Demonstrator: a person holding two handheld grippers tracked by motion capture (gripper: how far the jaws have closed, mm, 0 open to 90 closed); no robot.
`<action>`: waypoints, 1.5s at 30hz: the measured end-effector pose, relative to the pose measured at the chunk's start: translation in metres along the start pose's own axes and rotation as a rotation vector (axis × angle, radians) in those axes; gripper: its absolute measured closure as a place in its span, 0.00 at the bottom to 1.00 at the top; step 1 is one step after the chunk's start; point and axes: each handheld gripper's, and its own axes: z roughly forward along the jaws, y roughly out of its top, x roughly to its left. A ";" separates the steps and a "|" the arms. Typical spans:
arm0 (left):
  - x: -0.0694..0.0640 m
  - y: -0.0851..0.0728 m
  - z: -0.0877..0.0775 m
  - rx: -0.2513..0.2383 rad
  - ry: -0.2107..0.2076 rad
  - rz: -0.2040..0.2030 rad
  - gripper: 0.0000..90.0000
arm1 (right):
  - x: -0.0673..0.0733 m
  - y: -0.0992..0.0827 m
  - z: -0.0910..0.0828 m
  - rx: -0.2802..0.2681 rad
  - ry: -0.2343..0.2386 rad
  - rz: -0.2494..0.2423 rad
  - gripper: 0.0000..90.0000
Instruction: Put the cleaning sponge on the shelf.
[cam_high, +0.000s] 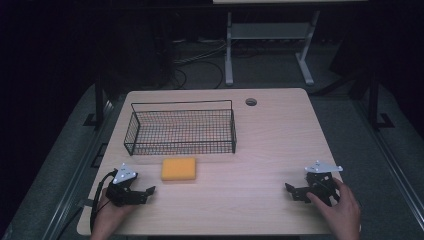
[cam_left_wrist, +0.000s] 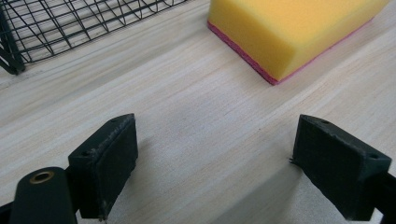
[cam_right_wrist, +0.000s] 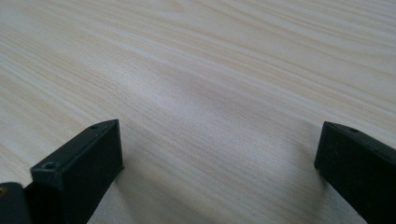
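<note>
left gripper wide, low near sponge | right gripper wide, seemingly resting on table

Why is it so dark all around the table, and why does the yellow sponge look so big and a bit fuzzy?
High view: light falls on the table, the room around stays dark, and the wire basket looks soft. Left gripper view: the camera sits close, so the sponge looms large and slightly blurred. Right gripper view: a pale sheen on the wood, dark shadows by the jaws.
</note>
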 end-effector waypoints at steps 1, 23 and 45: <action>0.000 0.000 0.000 0.000 0.000 0.000 0.15 | 0.000 0.000 0.000 0.000 0.000 0.000 0.00; 0.004 0.006 -0.016 -0.047 -0.035 -0.052 0.37 | 0.000 0.001 0.001 0.000 -0.005 0.007 0.00; 0.004 0.046 -0.013 -0.026 -0.141 -0.025 1.00 | 0.000 0.001 0.001 0.000 -0.008 0.007 0.00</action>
